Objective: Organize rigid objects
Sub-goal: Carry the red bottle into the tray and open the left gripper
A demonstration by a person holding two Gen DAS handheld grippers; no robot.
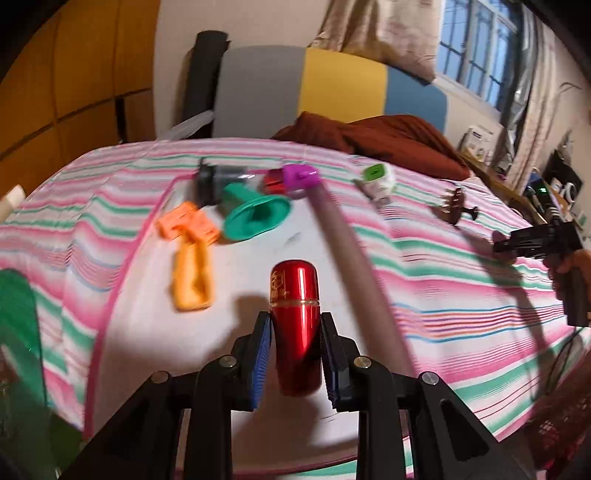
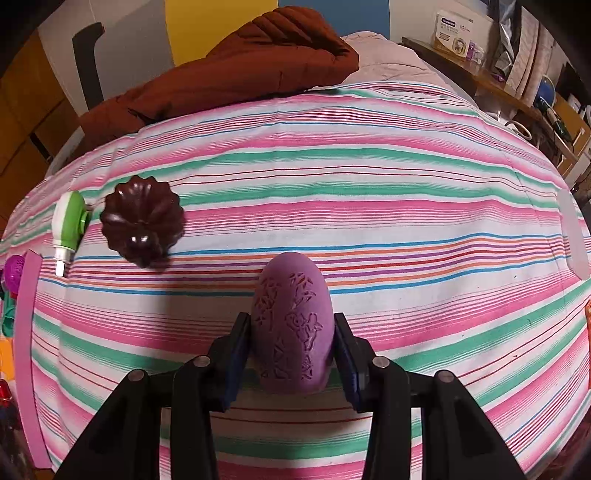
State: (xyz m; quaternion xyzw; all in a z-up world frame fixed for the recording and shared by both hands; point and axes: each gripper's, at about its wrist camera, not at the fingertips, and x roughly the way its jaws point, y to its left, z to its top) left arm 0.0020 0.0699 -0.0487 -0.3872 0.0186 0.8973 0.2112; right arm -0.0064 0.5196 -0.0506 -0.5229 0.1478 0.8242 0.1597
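My left gripper [image 1: 295, 325] is shut on a shiny red metal capsule [image 1: 295, 325] and holds it above a white pink-rimmed basket [image 1: 110, 295]. Inside the basket lie an orange plastic tool [image 1: 190, 254], a teal funnel [image 1: 255, 214], a grey-black piece [image 1: 212, 181] and a purple piece [image 1: 299, 175]. My right gripper [image 2: 291, 328] is shut on a purple carved egg-shaped object [image 2: 291, 328] over the striped bedsheet [image 2: 406, 206]. A dark brown fluted object [image 2: 142, 218] and a green-white plug [image 2: 68, 225] lie on the sheet at left.
A rust-brown jacket [image 2: 229, 70] lies at the far side of the bed. The basket's pink rim [image 2: 26, 332] shows at the right wrist view's left edge. A shelf with boxes [image 2: 458, 33] stands at right. The right gripper also shows in the left wrist view [image 1: 535, 240].
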